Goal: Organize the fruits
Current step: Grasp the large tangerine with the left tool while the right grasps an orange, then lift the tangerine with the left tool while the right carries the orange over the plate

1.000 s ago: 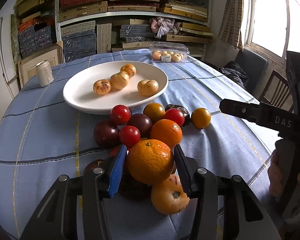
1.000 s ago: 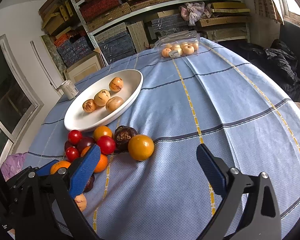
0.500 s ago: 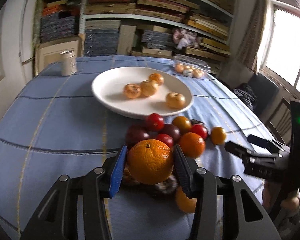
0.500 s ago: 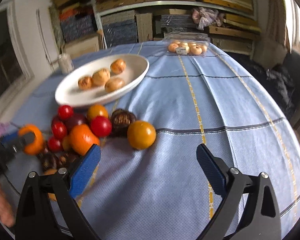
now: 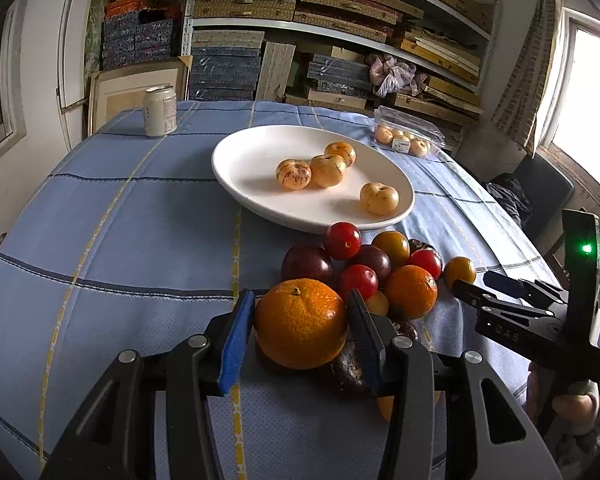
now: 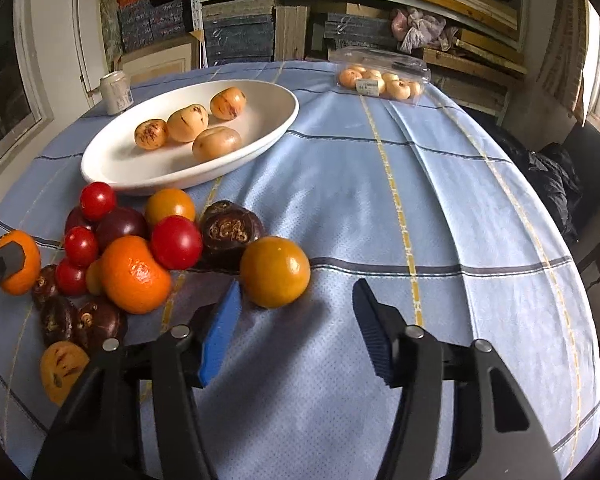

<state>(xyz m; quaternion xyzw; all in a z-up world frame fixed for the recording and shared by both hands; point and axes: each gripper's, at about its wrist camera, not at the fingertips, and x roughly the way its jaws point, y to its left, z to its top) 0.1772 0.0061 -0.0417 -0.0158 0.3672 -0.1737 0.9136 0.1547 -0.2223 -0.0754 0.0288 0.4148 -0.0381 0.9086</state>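
Room: shelves packed with flat boxes and boards behind a round table under a blue checked tablecloth; a window at the right.
Left gripper: tilted downward over the near edge of the fruit pile, blue pads clamped on both sides of a large mandarin that sits raised above the dark fruit under it.
Right gripper: angled down at the cloth, jaws have just been closing and stand apart with only bare cloth between them; the left fingertip is just beside a round yellow-orange fruit, whether touching I cannot tell. In the left wrist view it reaches in from the right edge, a hand wrapped round its handle.
Fruit pile: red cherry tomatoes, dark plums, a smaller mandarin and brown wrinkled fruits, bunched just in front of the plate.
White plate: four pale yellow speckled fruits on it.
Far side: a drinks can at the left, a clear plastic punnet of pale fruit at the right.
Writing: "DAS" on the right gripper's body; a green light glows on it. The can's and the punnet's labels are too small to read.
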